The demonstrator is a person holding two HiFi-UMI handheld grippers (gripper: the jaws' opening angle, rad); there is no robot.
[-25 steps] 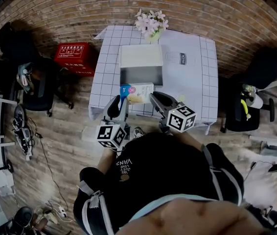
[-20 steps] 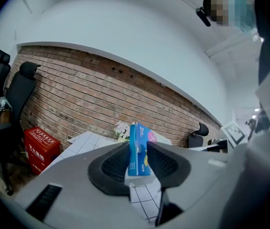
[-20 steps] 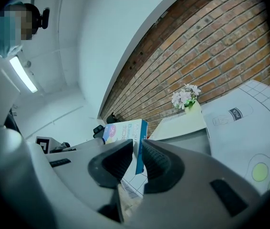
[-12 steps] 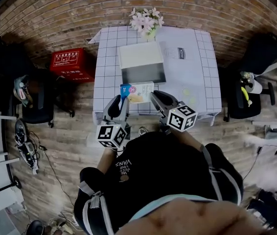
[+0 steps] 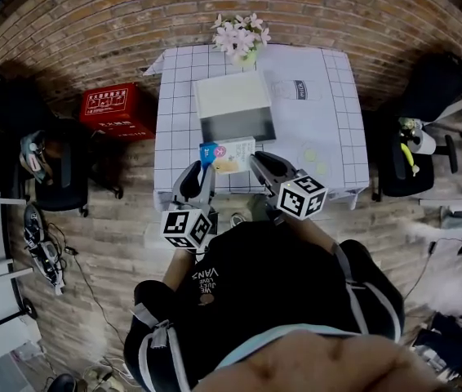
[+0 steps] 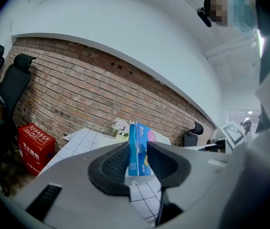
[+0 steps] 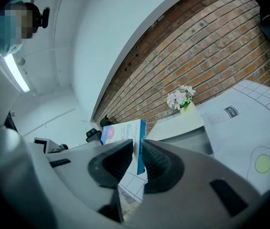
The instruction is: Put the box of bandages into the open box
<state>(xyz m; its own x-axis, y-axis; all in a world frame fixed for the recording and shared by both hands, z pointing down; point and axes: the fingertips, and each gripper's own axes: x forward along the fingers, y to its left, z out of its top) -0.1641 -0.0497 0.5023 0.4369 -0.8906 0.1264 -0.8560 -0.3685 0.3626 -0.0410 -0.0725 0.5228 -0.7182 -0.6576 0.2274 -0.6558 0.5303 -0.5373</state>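
Brick wall behind, plank floor around; one bench (image 5: 175, 141) under a white grid-checked cloth, with a red plastic crate (image 5: 110, 109) on the floor off its left edge.

Item 1: small blue-and-white cardboard box of bandages (image 5: 229, 153). Position: raised over the bench's near edge, just short of the container, flat face up.

Item 2: open white box with a grey interior (image 5: 236, 126), lid tipped back. Position: mid-bench, toward the left side; interior bare.

Item 3: pink flowers in a pale vase (image 5: 239, 36), at the far edge, behind the lid.

Item 4: left gripper (image 5: 202, 168), jaws clamped across the blue end of the bandage box.

Item 5: right gripper (image 5: 257, 163), jaws pinching the thin edge on the opposite side.

Step in hand, by judgement: carry phase, with the bandage box grasped from both sides and not yet over the opening.

Next move, by judgement: advance toward the far edge, keep the package level, lower into the grey interior clear of the near wall, then part both pairs of jaws.
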